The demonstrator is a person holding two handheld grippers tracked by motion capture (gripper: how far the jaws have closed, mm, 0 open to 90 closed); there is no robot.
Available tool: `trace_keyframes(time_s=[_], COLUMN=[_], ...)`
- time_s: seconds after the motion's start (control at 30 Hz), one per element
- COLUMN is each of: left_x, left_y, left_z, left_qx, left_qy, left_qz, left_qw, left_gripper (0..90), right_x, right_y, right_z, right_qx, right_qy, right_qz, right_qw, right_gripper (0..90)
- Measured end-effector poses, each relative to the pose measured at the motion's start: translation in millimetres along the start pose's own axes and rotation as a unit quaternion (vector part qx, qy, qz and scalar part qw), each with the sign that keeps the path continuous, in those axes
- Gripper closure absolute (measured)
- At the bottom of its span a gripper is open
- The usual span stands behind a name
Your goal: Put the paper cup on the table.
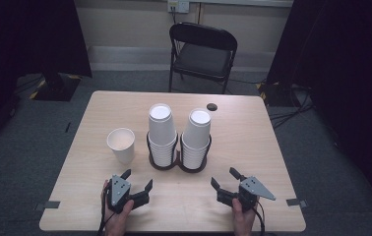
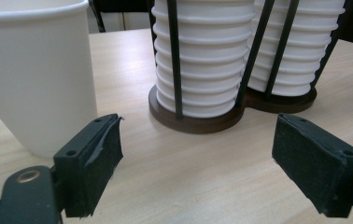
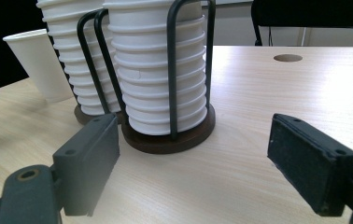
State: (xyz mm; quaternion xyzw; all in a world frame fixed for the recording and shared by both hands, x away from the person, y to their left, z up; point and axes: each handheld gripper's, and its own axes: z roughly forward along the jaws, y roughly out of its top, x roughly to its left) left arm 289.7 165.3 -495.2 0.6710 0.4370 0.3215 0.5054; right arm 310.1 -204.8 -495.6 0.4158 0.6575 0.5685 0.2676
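The single white paper cup (image 1: 121, 144) stands upright and mouth up on the light wooden table (image 1: 253, 142), left of the table's middle and closer to its left edge than anything else on it. In the left gripper view the cup's rim and left side are cut off by the frame, so only part of its wall shows there. Just to its right sits the dark round-based wire cup holder (image 1: 178, 164), with two stacks of upside-down white paper cups (image 1: 162, 132) side by side; the stack tops run out of frame in both gripper views, and in the right gripper view the farther stack is partly hidden behind the nearer one. The left gripper (image 1: 138, 181) rests near the table's near edge, in front of the single cup and well short of it; its jaws stand apart with bare wood between them, gripping nothing. The torn edge of its left pad is hard to make out. The right gripper (image 1: 225, 179) lies near the near edge toward the right corner, in front of the right stack, jaws spread wide with nothing in them. A small dark round hole (image 1: 212, 106) marks the table near its far edge, and a black folding chair (image 1: 202, 54) stands beyond it.
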Motion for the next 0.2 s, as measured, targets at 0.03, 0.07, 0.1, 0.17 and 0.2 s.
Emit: trace_keyframes(time_s=[0.03,0.07,0.1,0.17,0.2], left_x=[-1.0,-1.3,-2.0,-3.4,-4.4], left_y=[-0.2,0.0,0.0,0.2,0.2], left_z=[0.0,0.2,0.4,0.7,0.9], left_qx=[-0.003,-0.003,-0.001,0.001,0.001], left_qy=[-0.001,0.000,0.000,0.005,0.008], left_qz=[0.001,0.003,0.006,0.013,0.015], left_qw=[1.0000,1.0000,1.0000,0.9999,0.9999], left_gripper=[15.3,15.3,15.4,15.4,15.4], right_x=[0.1,0.1,0.2,0.9,0.9], right_y=[0.0,0.0,0.1,0.6,0.6], right_z=[0.1,0.1,0.4,1.8,1.8], right_qx=[0.001,0.001,0.001,0.009,0.009], right_qy=[-0.001,-0.001,-0.002,-0.011,-0.011], right_qz=[0.000,0.000,-0.001,0.000,0.000], right_qw=[1.0000,1.0000,1.0000,0.9999,0.9999], right_gripper=[16.1,16.1,15.9,14.3,14.3])
